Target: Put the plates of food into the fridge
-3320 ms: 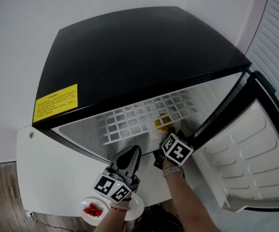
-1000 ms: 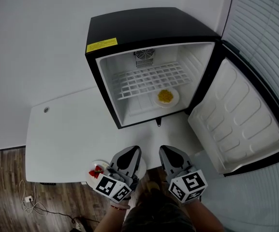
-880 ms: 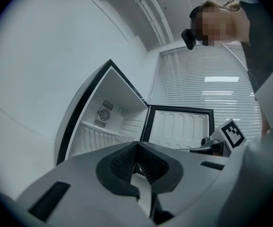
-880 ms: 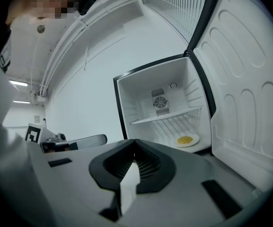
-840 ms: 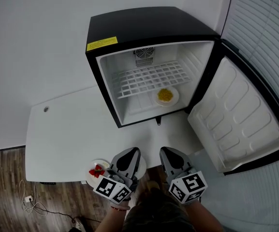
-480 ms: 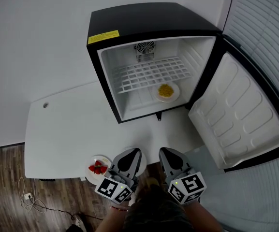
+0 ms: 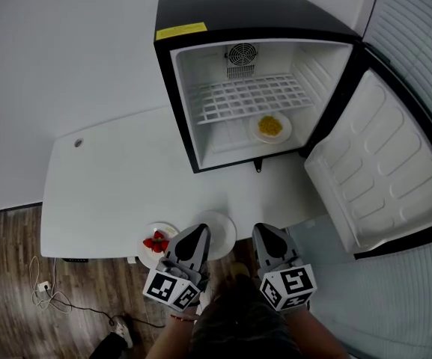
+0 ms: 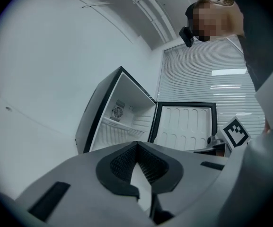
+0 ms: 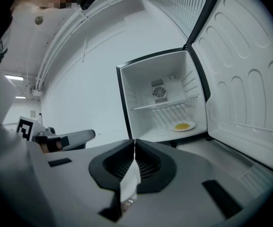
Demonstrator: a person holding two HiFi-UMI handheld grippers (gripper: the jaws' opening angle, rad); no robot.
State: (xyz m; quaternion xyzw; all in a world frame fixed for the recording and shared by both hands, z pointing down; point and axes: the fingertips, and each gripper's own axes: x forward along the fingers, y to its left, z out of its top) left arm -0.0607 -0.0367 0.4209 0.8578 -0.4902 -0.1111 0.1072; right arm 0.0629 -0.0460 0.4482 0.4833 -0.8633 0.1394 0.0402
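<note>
**Black fridge open, one plate in, two waiting at the table's near edge**

Black-cased fridge (image 7: 253, 21) at upper centre of the head view, door (image 7: 384, 174) swung wide to the right. White interior bare but for a wire shelf (image 7: 249, 99) and one plate of yellow food (image 7: 272, 127), already on the cabinet floor, right of centre. Below it, a white table (image 7: 103, 193) spreading across the left and middle of the frame.

At the bottom edge, side by side: left gripper (image 7: 195, 235) and right gripper (image 7: 265, 235). Both pressed together at the tips, nothing pinched, as read along each one's own jaws.

Smaller again, two plates at the table's near edge. Plate of strawberries (image 7: 158, 241) just left of the left gripper's tips, close beside but apart. Second white plate (image 7: 219, 226) just up-frame of those same tips, partly covered by them; contents not made out. Both round, so no long axis to line up with, only a rim to catch. Left hand clearly the nearer to either plate; right gripper a little off to the right. Fridge opening well apart, straight up-frame across the table.

Pose: both grippers aimed up-frame toward the fridge, roughly level, marker cubes (image 7: 172, 290) lowest in frame, tucked close against the person's body. Likely needed next: spreading the left jaws and shifting slightly left or forward onto a rim.
</note>
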